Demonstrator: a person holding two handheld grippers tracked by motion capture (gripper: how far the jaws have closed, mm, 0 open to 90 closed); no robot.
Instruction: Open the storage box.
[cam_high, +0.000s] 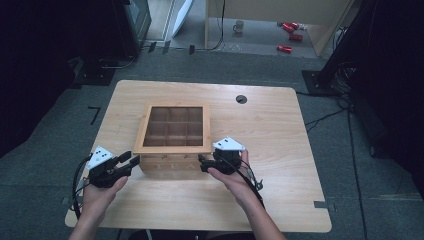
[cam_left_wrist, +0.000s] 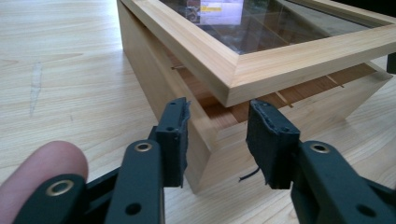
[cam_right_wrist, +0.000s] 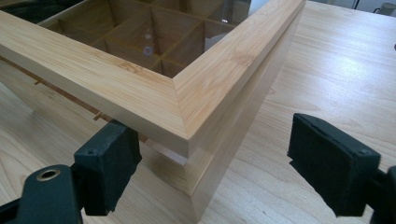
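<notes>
A wooden tea box (cam_high: 172, 167) with a glass-paned lid (cam_high: 172, 148) stands in the middle of the table, and its lid is raised a little above the base at the front. My left gripper (cam_high: 131, 160) sits at the box's front left corner. In the left gripper view its jaws (cam_left_wrist: 217, 140) stand apart with that corner (cam_left_wrist: 208, 158) between them, untouched. My right gripper (cam_high: 202, 164) is at the front right corner. Its jaws (cam_right_wrist: 219, 168) are spread wide around the corner (cam_right_wrist: 187, 140), with the left pad (cam_right_wrist: 109, 158) just under the lid's front edge.
The light wooden table (cam_high: 260, 130) has a cable hole (cam_high: 241, 99) behind the box. Grey floor surrounds it, with a mug (cam_high: 238, 26) and red items (cam_high: 289, 35) far back. Cables (cam_high: 325, 117) lie off the table's right side.
</notes>
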